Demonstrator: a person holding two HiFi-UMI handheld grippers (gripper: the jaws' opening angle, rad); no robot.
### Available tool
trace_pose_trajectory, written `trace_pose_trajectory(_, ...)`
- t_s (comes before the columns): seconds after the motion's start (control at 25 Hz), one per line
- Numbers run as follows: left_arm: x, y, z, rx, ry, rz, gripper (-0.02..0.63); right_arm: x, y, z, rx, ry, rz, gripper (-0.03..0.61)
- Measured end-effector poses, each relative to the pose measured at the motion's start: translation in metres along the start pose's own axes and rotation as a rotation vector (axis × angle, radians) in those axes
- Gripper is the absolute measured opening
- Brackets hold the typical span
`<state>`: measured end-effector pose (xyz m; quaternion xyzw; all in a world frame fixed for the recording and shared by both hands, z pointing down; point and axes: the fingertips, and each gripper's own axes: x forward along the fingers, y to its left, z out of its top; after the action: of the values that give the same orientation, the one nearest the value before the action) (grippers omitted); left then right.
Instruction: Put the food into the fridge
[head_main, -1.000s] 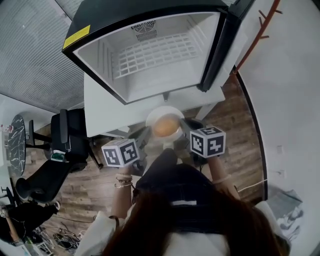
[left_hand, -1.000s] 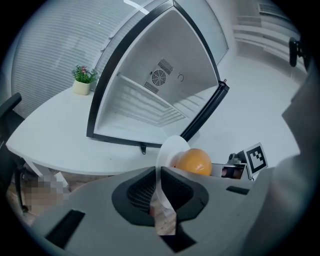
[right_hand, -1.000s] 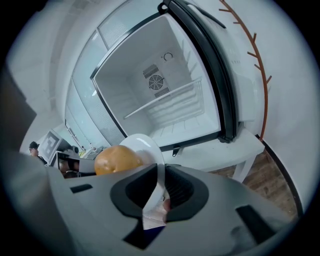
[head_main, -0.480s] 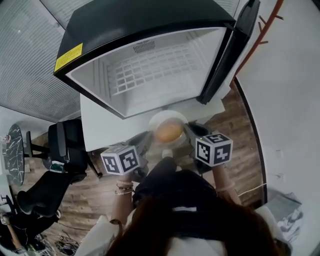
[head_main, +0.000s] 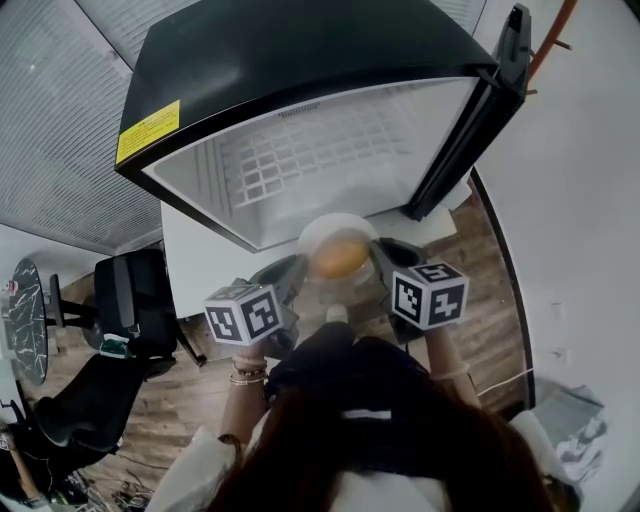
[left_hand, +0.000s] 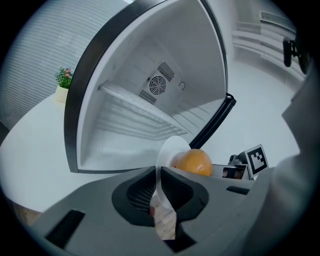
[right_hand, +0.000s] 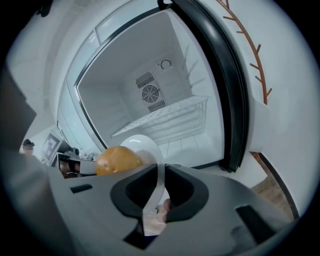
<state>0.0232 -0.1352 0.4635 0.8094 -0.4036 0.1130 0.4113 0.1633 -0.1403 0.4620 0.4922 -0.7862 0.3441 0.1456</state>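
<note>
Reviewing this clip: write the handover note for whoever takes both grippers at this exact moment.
Grippers: the left gripper has its fingers shut on the plate at its left rim. The right gripper is shut on the opposite rim.
Things: the plate carries one round orange food item and is held in the air just in front of the fridge. The door is swung open on the right, and the wire shelf is visible inside.
Done: plate lifted and brought to the opening.
Left: move it inside, set it down, release both rims and withdraw.
</note>
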Motion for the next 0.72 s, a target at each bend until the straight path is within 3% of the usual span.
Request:
trace_pose_trajectory(0.36, 0.004, 0.009, 0.024, 0.035, 0.007, -0.003, 0.034, 0.017, 0.001, 0.015, 0.021, -0.014, -0.006, 0.048)
trace_pose_trajectory(0.72, 0.011, 0.003, 0.043, 0.020, -0.040, 0.033, 0.034, 0.026, -0.006, 0.042, -0.014, 0.015, 0.056, 0.048)
